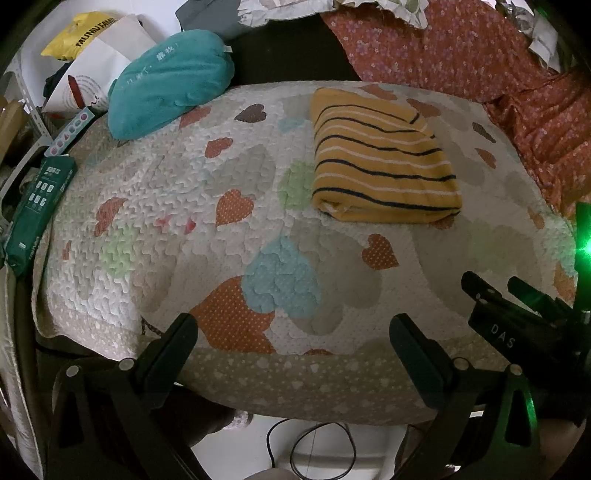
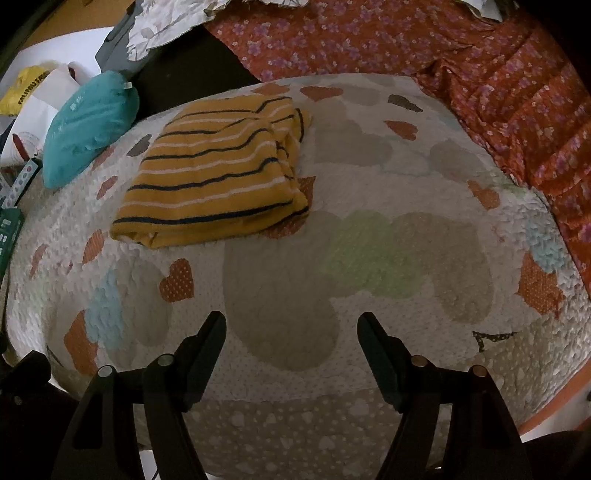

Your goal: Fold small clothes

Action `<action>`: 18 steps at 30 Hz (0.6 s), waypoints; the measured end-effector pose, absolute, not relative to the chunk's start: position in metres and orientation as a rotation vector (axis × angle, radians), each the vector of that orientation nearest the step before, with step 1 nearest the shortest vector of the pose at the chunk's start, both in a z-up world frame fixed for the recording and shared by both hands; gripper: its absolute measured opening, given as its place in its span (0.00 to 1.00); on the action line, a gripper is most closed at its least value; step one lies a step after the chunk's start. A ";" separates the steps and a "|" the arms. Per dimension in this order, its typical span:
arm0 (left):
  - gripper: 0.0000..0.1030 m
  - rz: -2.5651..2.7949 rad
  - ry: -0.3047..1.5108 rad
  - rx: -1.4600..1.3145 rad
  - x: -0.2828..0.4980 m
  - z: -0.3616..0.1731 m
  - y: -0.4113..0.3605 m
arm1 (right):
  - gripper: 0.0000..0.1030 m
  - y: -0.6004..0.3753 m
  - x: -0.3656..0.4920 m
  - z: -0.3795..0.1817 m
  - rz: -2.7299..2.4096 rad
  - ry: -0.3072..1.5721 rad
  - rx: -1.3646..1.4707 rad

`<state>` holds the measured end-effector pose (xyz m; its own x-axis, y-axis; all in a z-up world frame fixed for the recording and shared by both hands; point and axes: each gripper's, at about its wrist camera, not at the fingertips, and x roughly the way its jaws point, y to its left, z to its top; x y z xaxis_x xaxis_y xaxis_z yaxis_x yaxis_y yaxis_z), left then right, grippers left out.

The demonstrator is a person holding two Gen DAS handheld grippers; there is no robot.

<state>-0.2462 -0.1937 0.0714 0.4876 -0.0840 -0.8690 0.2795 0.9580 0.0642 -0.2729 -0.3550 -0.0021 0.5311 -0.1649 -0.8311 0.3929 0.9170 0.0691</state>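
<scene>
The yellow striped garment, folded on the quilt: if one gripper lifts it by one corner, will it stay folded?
Probably not. The yellow striped garment looks like soft knit, with loose layers at its right edge, so it would likely droop and unfold. It seems light. On the textured quilt, a push would probably bunch it rather than slide it.

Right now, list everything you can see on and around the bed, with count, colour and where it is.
Folded garment: one, mustard with dark and white stripes, on the quilt, far side.
Quilt: one, white with coloured hearts, covering the bed.
Pillow: one, teal, far left edge of the quilt.
Floral cloth: one, red-orange, bunched beyond the quilt, right.
Green packet: one, left edge.
Yellow bag: one, far left, behind the pillow.
Cable: one, black, on the floor below.
Left gripper: open, empty.
Right gripper: open, empty.
</scene>
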 end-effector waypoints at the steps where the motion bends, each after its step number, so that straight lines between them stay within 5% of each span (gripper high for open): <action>1: 1.00 -0.224 1.041 0.205 -0.246 0.071 -0.194 | 0.76 -0.355 -0.273 -0.002 -0.337 0.958 0.259; 18: 1.00 -0.228 1.082 0.193 -0.242 0.060 -0.188 | 0.76 -0.353 -0.271 -0.005 -0.337 0.963 0.247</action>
<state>-0.2415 -0.1883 0.0605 0.4502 -0.0893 -0.8885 0.2772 0.9598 0.0440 -0.2707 -0.3528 -0.0048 0.5252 -0.1702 -0.8338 0.3873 0.9202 0.0561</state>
